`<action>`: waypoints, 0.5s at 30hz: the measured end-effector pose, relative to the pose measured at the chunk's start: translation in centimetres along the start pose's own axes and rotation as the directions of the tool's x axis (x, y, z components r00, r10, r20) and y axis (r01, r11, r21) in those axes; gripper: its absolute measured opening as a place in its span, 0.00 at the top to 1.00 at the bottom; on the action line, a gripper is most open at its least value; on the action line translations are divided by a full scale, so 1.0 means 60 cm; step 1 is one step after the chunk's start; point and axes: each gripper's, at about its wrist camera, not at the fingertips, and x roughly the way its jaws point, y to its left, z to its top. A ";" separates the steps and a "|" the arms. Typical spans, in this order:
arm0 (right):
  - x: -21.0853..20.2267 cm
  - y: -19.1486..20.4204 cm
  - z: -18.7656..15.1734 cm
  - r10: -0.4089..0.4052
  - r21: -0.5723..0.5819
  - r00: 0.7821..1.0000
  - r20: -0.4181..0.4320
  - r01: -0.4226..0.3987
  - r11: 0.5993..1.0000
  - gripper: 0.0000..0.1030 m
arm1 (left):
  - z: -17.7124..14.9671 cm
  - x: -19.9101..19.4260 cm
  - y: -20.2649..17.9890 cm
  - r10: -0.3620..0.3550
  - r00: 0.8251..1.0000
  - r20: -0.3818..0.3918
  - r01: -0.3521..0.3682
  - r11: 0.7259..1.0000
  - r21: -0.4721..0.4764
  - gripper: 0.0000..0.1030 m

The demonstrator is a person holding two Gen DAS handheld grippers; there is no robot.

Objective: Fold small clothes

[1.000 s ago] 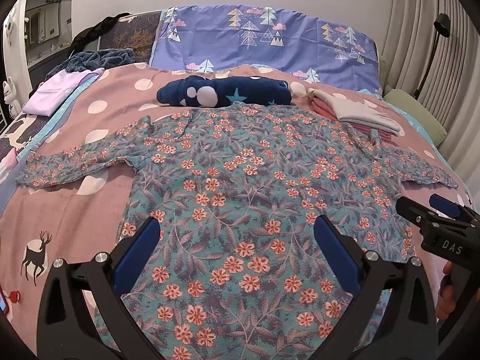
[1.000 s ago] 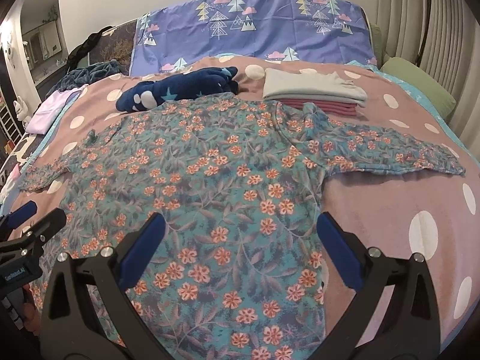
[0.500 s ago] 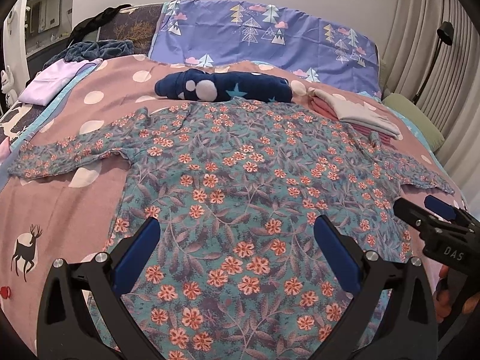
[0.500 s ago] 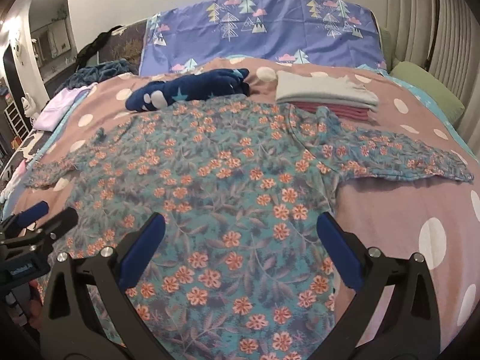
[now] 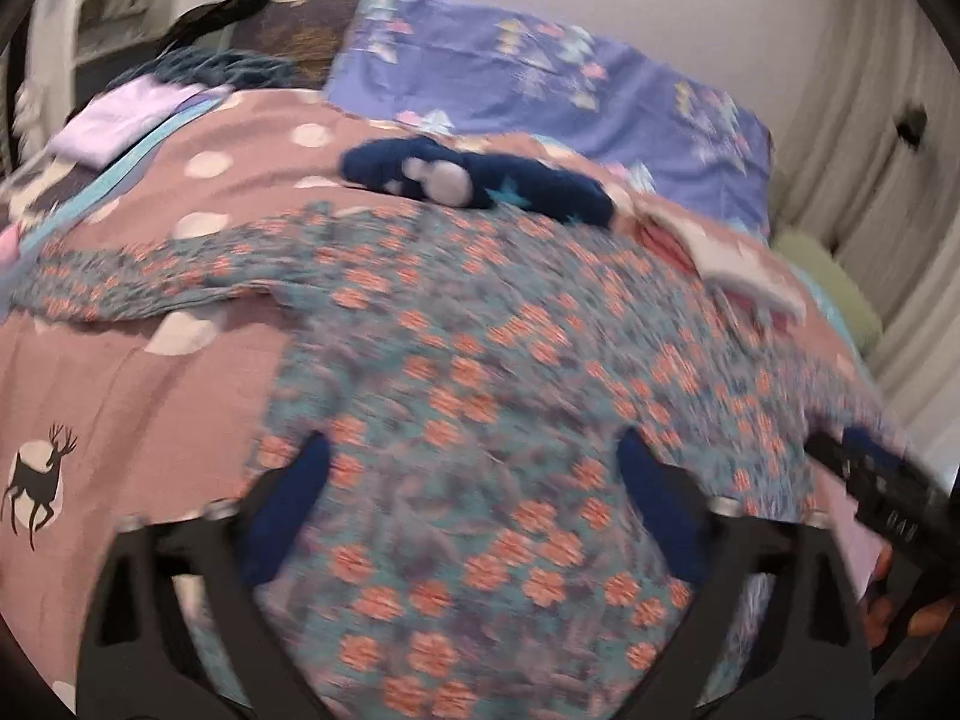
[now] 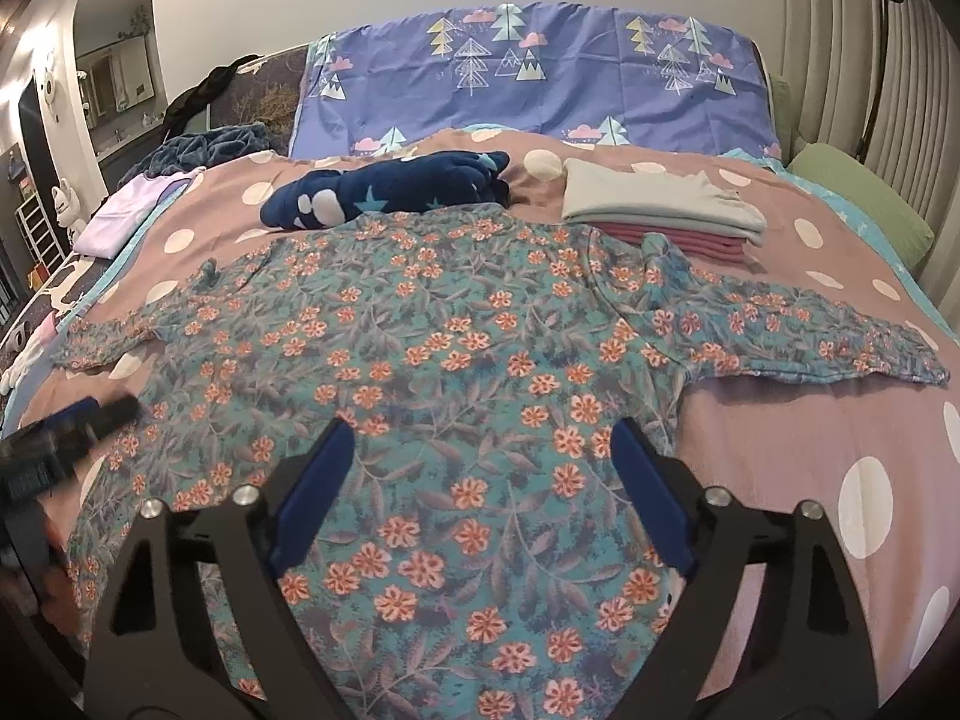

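Two tools hang over one floral top [image 6: 456, 360], which lies spread flat on the bed [image 6: 780, 438] with both sleeves out, one toward 9 o'clock and one toward 3 o'clock.

The right tool [image 6: 477, 462] is nearest in its own view, at 6 o'clock; its jaws have just been closing a little but stand apart, with the top's lower body below them and nothing clamped. The left tool [image 5: 474, 495] shows in a blurred view; its jaws too have just been narrowing, still released above the fabric.

Farther up the bed, at about 11 o'clock, lies one dark blue bundle [image 6: 390, 192] with white spots. At 1 o'clock sits one stack of folded clothes [image 6: 660, 210], grey on top, pink beneath. At 12 o'clock stands one purple pillow [image 6: 540, 78] with printed trees.
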 end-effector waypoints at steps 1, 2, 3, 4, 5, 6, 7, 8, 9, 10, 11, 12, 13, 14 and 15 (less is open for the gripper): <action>0.002 -0.003 0.000 0.002 0.004 1.000 -0.003 -0.002 1.000 0.16 | 0.008 -0.001 0.035 0.008 1.000 0.003 -0.008 0.998 -0.056 0.30; 0.003 -0.005 -0.001 0.001 0.006 1.000 -0.004 -0.001 1.000 0.16 | 0.014 -0.001 0.070 0.023 1.000 0.005 -0.023 0.994 -0.109 0.43; 0.005 -0.008 -0.001 0.000 0.010 1.000 -0.006 0.000 1.000 0.16 | 0.019 -0.001 0.098 0.041 0.999 0.005 -0.040 0.987 -0.156 0.52; 0.007 -0.011 -0.002 -0.002 0.015 1.000 -0.008 0.003 1.000 0.16 | 0.024 0.000 0.146 0.079 0.997 0.004 -0.076 0.970 -0.232 0.53; 0.009 -0.015 -0.003 -0.004 0.017 1.000 -0.012 0.004 1.000 0.16 | 0.027 0.000 0.186 0.107 0.994 0.002 -0.102 0.951 -0.293 0.53; 0.011 -0.018 -0.004 -0.007 0.018 1.000 -0.016 0.007 1.000 0.16 | 0.028 0.001 0.228 0.135 0.991 -0.003 -0.127 0.926 -0.354 0.53; 0.013 -0.021 -0.005 -0.011 0.021 1.000 -0.021 0.011 1.000 0.16 | 0.029 0.002 0.282 0.168 0.986 -0.014 -0.157 0.888 -0.431 0.53; 0.016 -0.025 -0.006 -0.016 0.025 1.000 -0.026 0.016 1.000 0.16 | 0.030 0.004 0.319 0.188 0.982 -0.022 -0.175 0.859 -0.481 0.53; 0.018 -0.028 -0.006 -0.018 0.028 0.999 -0.028 0.019 0.999 0.16 | 0.032 0.006 0.355 0.205 0.978 -0.029 -0.189 0.828 -0.527 0.53; 0.020 -0.031 -0.007 -0.022 0.034 0.999 -0.032 0.023 0.999 0.16 | 0.034 0.010 0.394 0.225 0.974 -0.034 -0.203 0.795 -0.572 0.53; 0.022 -0.033 -0.007 -0.026 0.039 0.999 -0.034 0.028 0.999 0.16 | 0.036 0.015 0.425 0.243 0.969 -0.037 -0.215 0.766 -0.606 0.53; 0.024 -0.036 -0.008 -0.031 0.044 0.999 -0.037 0.033 0.999 0.16 | 0.038 0.021 0.451 0.246 0.969 -0.040 -0.214 0.741 -0.637 0.52; 0.027 -0.039 -0.008 -0.035 0.052 0.999 -0.041 0.037 0.998 0.16 | 0.042 0.031 0.483 0.240 0.970 -0.046 -0.207 0.707 -0.676 0.51; 0.029 -0.041 -0.008 -0.037 0.057 0.998 -0.045 0.039 0.998 0.16 | 0.044 0.041 0.508 0.247 0.967 -0.054 -0.209 0.660 -0.721 0.50; 0.030 -0.043 -0.008 -0.038 0.062 0.998 -0.049 0.041 0.997 0.16 | 0.045 0.047 0.525 0.244 0.969 -0.047 -0.194 0.627 -0.754 0.49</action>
